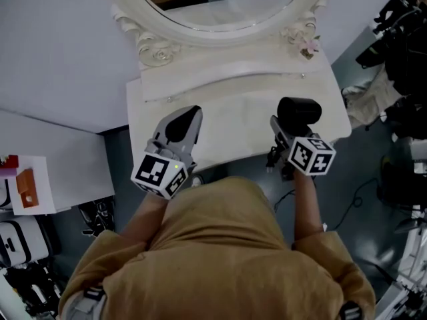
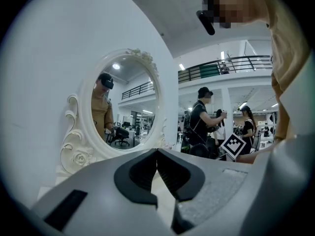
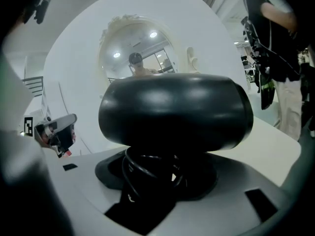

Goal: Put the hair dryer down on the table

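Hair dryer [image 3: 172, 114] is held by its handle in the right gripper [image 3: 162, 178], with the cord [image 3: 140, 168] squeezed in too, just above the table [image 1: 227, 122] near its front edge. If the cord is caught, the dryer may be pulled off. The left gripper [image 2: 157, 154] jaws are pressed together on nothing.

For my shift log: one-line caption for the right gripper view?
Right gripper holds the black hair dryer, cord looped between the jaws, in front of the white oval mirror.

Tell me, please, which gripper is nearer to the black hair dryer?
Right. The right gripper is closed on the hair dryer, at the right side of the white table. The left gripper is apart from it, to its left, with its jaws together and empty.
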A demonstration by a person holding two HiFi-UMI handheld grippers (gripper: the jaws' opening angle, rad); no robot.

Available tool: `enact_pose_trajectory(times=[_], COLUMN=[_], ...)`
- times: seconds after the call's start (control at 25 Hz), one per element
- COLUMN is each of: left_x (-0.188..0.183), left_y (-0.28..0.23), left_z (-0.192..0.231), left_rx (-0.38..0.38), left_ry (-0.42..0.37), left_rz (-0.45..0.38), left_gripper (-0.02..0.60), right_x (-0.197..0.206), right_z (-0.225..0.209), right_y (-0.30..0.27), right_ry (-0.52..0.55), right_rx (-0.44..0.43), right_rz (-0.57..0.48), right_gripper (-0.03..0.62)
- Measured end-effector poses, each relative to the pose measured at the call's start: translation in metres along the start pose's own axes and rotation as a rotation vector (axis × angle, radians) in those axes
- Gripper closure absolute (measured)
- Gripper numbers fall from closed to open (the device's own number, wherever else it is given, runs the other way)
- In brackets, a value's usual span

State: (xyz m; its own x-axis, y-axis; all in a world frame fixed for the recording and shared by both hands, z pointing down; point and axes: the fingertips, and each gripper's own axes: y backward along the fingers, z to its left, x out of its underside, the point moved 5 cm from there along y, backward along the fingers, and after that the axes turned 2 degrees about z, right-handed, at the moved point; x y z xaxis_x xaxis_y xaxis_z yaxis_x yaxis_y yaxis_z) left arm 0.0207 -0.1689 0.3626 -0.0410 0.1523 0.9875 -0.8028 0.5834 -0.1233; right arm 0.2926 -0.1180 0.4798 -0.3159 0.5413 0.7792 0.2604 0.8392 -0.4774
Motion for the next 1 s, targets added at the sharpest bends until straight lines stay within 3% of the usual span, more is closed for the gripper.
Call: enact_pose_trajectory(times=[1.0], left_x=[0.011], left_y=[0.017], left_z=[0.021], left_rx=[-0.088], left_ry=[0.007], left_rz=[0.035], left_gripper=[0.577], right_x=[0.043], right_z=[-0.072], right_y=[-0.102], right_ry=[0.007], right_rx=[0.157], right_rz=[0.216], right_gripper=[0.359])
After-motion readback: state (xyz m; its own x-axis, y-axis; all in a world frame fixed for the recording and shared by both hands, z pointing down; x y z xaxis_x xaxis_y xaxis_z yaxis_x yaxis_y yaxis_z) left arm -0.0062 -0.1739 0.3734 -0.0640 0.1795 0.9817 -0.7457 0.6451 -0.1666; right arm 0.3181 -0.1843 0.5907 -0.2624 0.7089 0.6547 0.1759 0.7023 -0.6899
